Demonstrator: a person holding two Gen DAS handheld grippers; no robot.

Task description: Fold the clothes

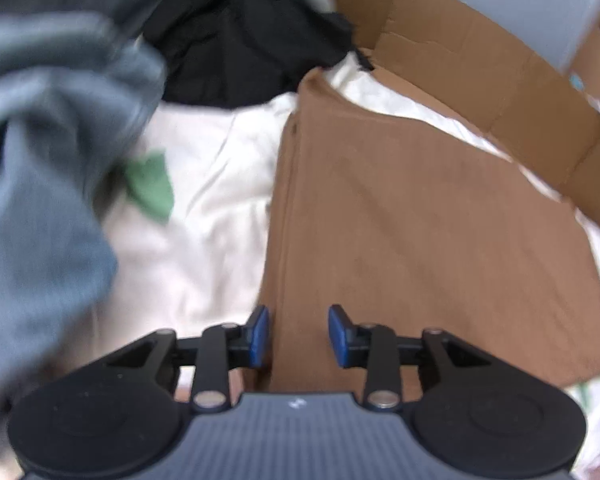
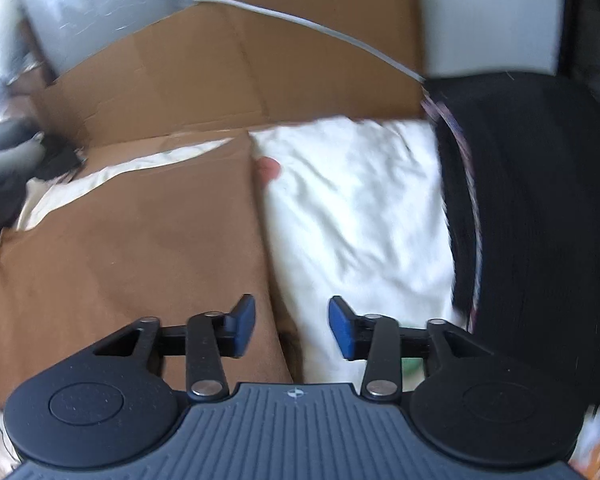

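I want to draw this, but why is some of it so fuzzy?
In the left wrist view the grey clothes are smeared by motion blur, while the left gripper stays sharp. In the right wrist view the black garment has a streaky edge, and the white sheet glares bright.

My left camera looks down close over the brown cloth point(image 1: 420, 220); my right one views it from the other edge, sharing the white sheet point(image 2: 352, 208).

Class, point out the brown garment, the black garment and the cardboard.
brown garment point(image 1: 420, 240), left wrist view, middle of its flat top.
black garment point(image 2: 540, 220), right wrist view, its broad middle.
cardboard point(image 2: 240, 72), right wrist view, upright panel.
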